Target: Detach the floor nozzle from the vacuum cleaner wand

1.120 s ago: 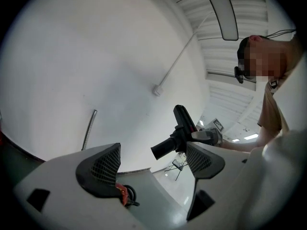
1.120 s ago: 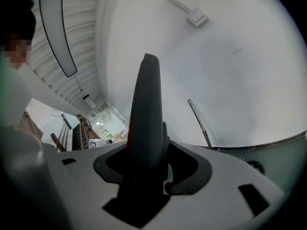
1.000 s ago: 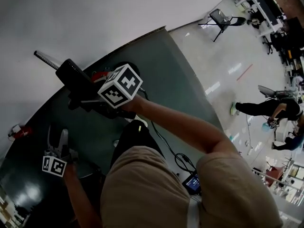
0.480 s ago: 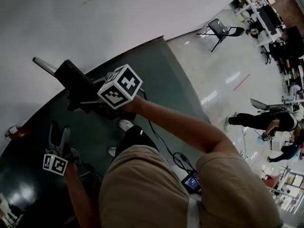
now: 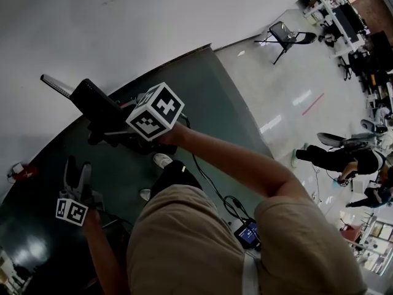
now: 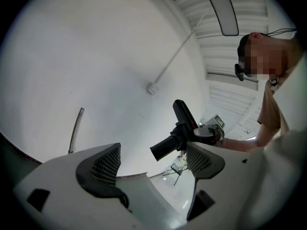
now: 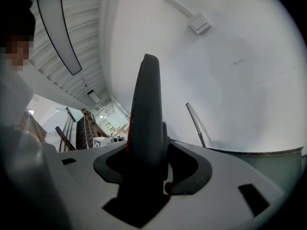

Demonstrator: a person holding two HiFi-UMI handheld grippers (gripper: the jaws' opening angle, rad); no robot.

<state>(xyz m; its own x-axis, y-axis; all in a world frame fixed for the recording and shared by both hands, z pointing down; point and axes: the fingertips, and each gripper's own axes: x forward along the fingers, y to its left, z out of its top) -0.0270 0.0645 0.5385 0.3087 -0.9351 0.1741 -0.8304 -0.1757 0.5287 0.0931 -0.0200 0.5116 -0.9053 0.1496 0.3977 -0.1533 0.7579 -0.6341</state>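
While the right gripper (image 7: pixel 146 170) grips the dark body of the vacuum cleaner (image 5: pixel 92 100), whose long axis runs along its jaws, the empty, spread left gripper (image 5: pixel 77 169) hangs well apart, below and left; no floor nozzle is discernible.

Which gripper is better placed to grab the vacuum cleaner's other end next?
Left. The left gripper has its fingers apart and empty, while the right gripper is clamped on the vacuum cleaner, steadying it.

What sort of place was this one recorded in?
Probably a large open-plan lab or office: rows of cluttered desks beyond a glossy pale floor, a black metal-legged chair, and a dark green floor mat beside a plain white wall.
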